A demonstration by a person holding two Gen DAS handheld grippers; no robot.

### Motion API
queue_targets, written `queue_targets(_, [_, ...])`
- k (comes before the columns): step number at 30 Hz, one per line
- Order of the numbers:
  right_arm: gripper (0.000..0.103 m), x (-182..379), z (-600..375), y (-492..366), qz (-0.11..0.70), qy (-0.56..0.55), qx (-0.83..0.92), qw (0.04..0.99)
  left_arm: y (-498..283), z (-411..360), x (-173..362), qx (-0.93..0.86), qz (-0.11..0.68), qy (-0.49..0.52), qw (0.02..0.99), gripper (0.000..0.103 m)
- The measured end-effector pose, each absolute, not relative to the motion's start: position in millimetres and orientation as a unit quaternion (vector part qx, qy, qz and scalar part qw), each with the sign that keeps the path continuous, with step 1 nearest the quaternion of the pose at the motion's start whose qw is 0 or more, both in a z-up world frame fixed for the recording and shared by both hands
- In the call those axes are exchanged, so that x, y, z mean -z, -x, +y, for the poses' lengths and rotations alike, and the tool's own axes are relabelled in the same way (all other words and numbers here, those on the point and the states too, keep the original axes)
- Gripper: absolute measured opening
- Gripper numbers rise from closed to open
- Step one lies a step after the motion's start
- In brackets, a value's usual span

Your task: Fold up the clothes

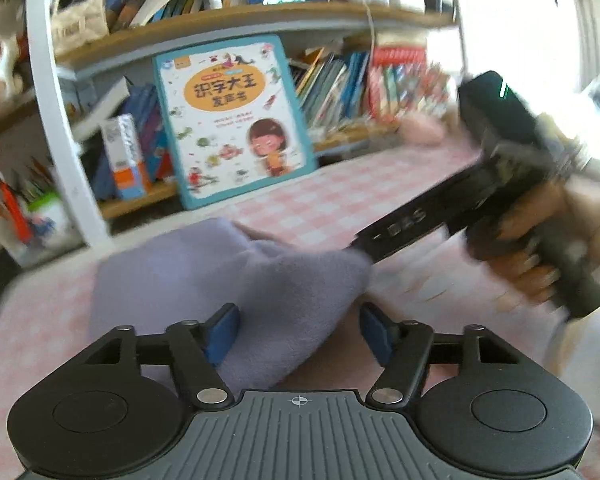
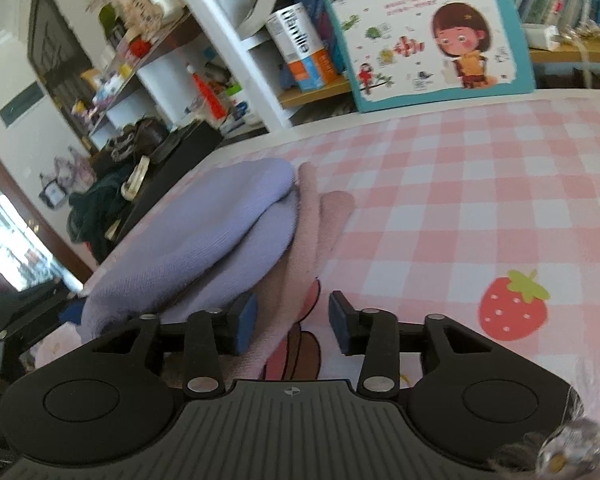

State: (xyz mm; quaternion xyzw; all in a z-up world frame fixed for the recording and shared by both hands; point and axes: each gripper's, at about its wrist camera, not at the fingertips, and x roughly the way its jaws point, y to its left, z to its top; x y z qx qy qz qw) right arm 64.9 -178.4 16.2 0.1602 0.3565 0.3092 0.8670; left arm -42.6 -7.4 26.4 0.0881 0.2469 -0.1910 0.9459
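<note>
1. The work surface is a table covered by a pink-and-white checked cloth [image 2: 480, 200] with a printed strawberry [image 2: 514, 306]; behind it stand wooden bookshelves [image 1: 260, 20] crowded with books.
2. A large children's book [image 1: 232, 120] with a teal border and a cartoon girl on its cover leans upright against the shelves at the far edge of the table.
3. The left gripper [image 1: 300, 332] has its blue pads [image 1: 222, 334] spread wide apart. The near corner of a purple cloth [image 1: 220, 276] lies in the gap, but the pads do not pinch it; it is released.
4. The right gripper [image 2: 294, 326] also stands open, its pads apart. Pale pink fabric [image 2: 284, 312] with a printed cartoon figure lies between and under them, unclamped.
5. In the left view the right gripper [image 1: 364, 242] reaches in from the right, held in a person's hand [image 1: 536, 240], its tip touching the right-hand edge of the purple cloth.
6. The purple cloth lies bunched in a soft fold on the table's near-left part. In the right view it rests on top of a folded pink garment [image 2: 328, 208], which sticks out from beneath it on the right.
7. Farther left, beyond the table edge, sit a white shelving unit [image 2: 236, 52] with small clutter and a dark heap of bags [image 2: 112, 184].
</note>
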Motion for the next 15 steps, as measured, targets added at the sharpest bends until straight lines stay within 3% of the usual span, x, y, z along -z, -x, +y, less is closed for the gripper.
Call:
queue_targets(4, [0.048,-21.2,-192.0,-62.5,0.348,-0.191,-0.294,0.869,51.3,27.5,-48.7,0.252,0.208,0.018,0.945,0.073])
queue_targets(6, [0.051,-24.1,-197.6,-61.0,0.344,-0.205,-0.288,0.87,55.7,45.5,-59.9,0.258,0.176,0.06,0.948,0.087])
queue_targets(8, [0.054,-27.2,-202.1,-58.7,0.34,-0.215,-0.285,0.87,57.0,61.2,-66.6,0.238,0.146,0.085,0.957,0.092])
queue_targets(15, [0.065,-32.4,-201.7,-44.8,0.347,-0.225,-0.286,0.864,45.7,81.1,-55.3,0.123,0.14,0.039,0.982,0.1])
